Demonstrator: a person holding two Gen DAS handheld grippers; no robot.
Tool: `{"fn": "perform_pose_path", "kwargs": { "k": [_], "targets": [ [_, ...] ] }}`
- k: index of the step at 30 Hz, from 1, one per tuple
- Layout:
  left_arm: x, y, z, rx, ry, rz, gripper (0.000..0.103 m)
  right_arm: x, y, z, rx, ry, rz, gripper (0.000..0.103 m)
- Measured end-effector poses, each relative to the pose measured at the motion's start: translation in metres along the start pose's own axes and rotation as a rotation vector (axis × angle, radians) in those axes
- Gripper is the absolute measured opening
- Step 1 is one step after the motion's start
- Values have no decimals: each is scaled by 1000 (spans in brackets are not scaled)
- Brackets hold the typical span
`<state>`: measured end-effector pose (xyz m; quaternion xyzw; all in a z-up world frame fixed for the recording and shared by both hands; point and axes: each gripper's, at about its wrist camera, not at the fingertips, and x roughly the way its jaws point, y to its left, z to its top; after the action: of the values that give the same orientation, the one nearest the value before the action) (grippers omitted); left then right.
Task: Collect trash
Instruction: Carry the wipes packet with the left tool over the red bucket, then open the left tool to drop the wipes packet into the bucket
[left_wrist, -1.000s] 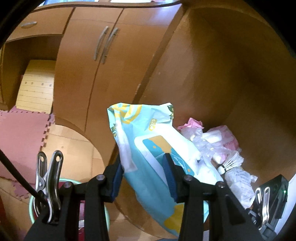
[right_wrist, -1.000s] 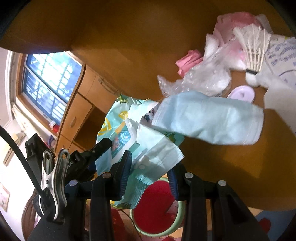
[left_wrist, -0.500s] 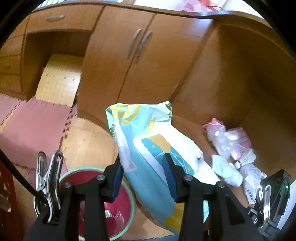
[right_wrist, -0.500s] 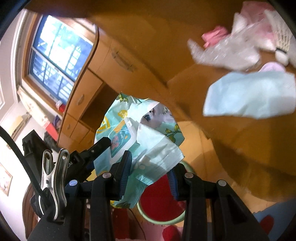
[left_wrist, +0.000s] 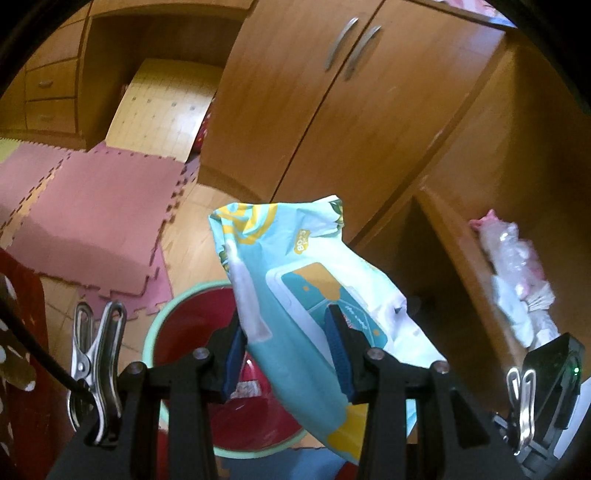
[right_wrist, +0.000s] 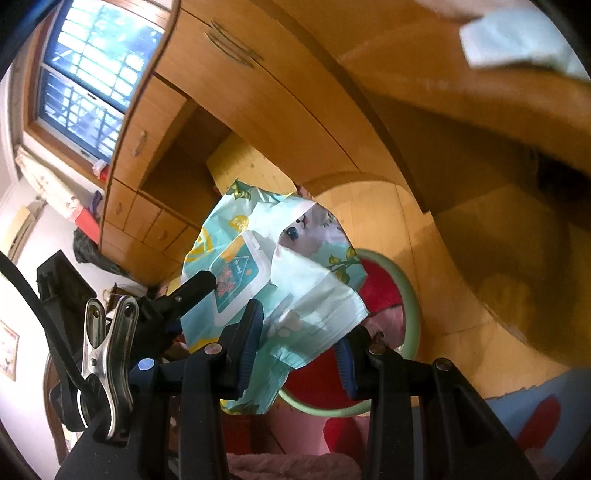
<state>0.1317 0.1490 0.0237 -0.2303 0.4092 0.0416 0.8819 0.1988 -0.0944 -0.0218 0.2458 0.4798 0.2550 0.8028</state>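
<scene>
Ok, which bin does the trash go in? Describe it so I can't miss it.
Look at the floor below the curved wooden desk, beside the pink foam mats. The bin sits there: round, pale green rim, red inside, directly beneath the held wet-wipe pack.

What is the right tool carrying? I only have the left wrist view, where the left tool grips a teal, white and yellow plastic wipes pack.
Observer: The right tool is shut on a crumpled pale blue-green sheet.
Operator: Is the bin near it?
Observer: In the right wrist view, the red bin with a pale-green rim shows just beyond that sheet.
Operator: Anything new on the pack?
Observer: From that side the wipes pack shows a printed cartoon animal face with a blue eye.
</scene>
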Motion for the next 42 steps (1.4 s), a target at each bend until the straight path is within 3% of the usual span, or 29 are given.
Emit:
{"fn": "perform_pose_path", "kwargs": {
  "k": [17,28,42],
  "targets": [
    [48,36,-12,-65,141,83,43,55,-17,-21,40,125,-93,40],
    [48,42,-12,-68,152,113,42,58,-28,-20,77,139,-126,51],
    [36,20,-13,0,145,79,42,52,-8,-22,14,148,-99,51]
  ]
}}
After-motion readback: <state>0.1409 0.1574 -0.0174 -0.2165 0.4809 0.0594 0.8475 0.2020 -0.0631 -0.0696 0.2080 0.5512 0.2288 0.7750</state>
